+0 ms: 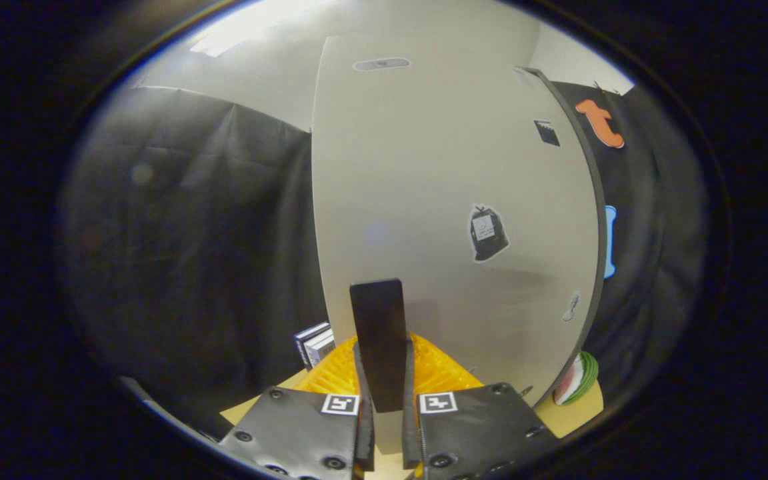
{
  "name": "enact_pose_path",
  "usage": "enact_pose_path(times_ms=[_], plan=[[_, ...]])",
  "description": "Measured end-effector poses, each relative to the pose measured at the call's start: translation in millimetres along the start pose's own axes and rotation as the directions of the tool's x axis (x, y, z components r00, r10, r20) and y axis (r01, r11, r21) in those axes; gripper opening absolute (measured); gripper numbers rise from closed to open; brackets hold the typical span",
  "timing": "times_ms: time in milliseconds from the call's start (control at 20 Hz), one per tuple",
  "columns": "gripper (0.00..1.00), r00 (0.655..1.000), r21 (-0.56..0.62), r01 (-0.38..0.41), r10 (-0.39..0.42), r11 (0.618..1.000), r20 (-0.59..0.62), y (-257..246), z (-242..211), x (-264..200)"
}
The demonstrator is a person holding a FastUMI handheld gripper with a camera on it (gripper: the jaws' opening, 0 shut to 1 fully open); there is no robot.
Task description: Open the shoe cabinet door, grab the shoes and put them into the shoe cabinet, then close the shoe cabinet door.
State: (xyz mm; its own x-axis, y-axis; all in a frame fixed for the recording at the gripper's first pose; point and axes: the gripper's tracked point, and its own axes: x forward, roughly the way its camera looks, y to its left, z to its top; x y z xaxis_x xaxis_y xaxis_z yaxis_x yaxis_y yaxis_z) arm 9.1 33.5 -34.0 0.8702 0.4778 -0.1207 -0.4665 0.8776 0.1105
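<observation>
Gripper view: gripper (384, 400) fingers pinch the dark handle (377, 340) on the pale shoe cabinet door (424, 200) just ahead; door looks stiff and light, the handle its natural hold

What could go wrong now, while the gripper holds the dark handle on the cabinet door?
1. The gripper is shut on only the lower end of the dark handle, so it may slip off.
2. The cabinet door swinging open might hit the small boxes beside it.
</observation>
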Motion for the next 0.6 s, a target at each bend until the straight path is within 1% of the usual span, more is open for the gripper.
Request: enact_pose_path(times_ms=[200,350,450,600], plan=[[0.18,1.0,-0.018,-0.002,0.002,1.0,-0.003,-11,1,-27],[0.18,1.0,-0.025,0.004,-0.004,1.0,0.0,-25,0,-58],[0.18,1.0,-0.03,0.03,-0.03,0.999,0.007,-38,3,-75],[0.18,0.995,-0.027,0.096,-0.096,0.995,0.02,-61,4,-102]])
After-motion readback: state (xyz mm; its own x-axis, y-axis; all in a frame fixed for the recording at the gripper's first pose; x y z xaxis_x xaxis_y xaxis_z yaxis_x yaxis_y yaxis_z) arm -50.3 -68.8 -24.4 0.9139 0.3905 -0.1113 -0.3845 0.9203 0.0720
